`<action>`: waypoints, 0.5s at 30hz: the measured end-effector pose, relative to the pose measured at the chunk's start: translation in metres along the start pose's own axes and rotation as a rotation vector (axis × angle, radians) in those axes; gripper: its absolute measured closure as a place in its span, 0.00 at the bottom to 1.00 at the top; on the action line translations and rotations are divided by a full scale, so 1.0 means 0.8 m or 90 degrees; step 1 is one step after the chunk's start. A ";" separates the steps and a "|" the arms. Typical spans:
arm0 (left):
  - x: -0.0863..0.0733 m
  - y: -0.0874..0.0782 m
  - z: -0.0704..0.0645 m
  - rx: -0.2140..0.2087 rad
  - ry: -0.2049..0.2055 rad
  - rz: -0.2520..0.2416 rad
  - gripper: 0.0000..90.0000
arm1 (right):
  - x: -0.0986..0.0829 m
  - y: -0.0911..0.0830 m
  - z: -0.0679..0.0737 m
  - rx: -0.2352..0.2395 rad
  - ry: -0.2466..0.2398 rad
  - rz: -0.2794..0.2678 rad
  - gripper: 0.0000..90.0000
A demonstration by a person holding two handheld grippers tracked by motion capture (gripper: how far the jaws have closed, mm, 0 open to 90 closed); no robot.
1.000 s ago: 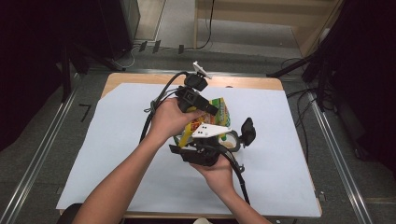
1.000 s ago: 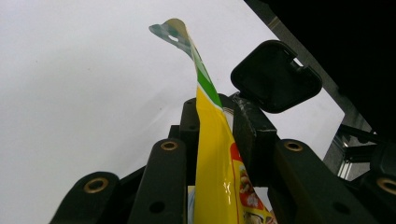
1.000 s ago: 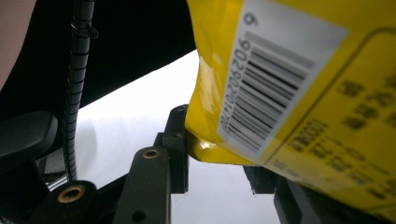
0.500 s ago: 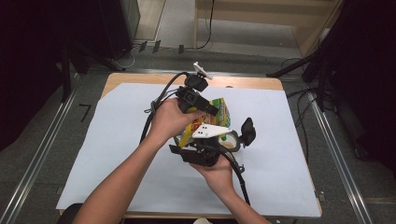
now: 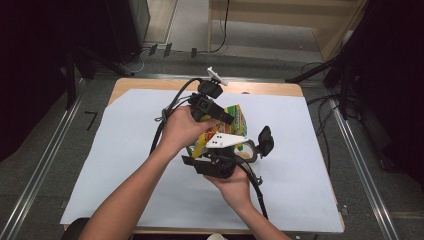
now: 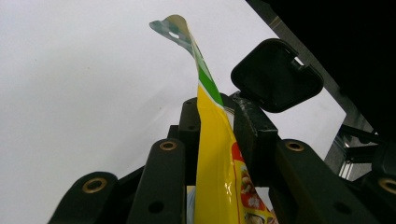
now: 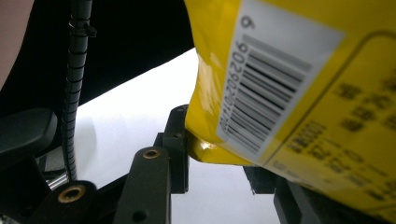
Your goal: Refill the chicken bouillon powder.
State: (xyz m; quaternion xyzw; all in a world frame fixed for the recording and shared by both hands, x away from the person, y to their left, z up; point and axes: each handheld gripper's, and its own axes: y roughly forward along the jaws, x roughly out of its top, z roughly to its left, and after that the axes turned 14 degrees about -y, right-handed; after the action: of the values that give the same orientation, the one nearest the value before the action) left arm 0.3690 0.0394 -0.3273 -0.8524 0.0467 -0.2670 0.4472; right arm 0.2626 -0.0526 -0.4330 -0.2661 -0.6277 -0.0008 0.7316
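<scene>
Both tongs are clamped on the yellow-and-green glossy plastic snack pouch (image 5: 231, 121), held up above the white-covered worktop (image 5: 125, 150). Left tongs (image 6: 215, 122) pinch its thin edge, right tongs (image 7: 215, 154) grip the corner by the barcode.

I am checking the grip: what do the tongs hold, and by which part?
Both hold the yellow snack bag: left tongs pinch its flat edge, right tongs its barcode corner.
</scene>
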 end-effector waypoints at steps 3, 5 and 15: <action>0.001 0.000 0.001 -0.001 -0.005 0.001 0.82 | 0.000 0.000 0.000 -0.002 0.001 -0.001 0.75; 0.001 0.000 0.000 -0.002 -0.003 0.000 0.82 | 0.000 0.000 0.000 -0.003 0.004 -0.001 0.75; 0.003 0.002 -0.004 -0.001 -0.005 0.011 0.82 | 0.001 -0.003 0.000 0.000 0.020 -0.005 0.75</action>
State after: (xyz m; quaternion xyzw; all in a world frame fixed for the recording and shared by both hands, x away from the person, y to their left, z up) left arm 0.3699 0.0354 -0.3264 -0.8534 0.0526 -0.2601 0.4486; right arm 0.2619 -0.0542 -0.4316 -0.2637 -0.6170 -0.0076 0.7415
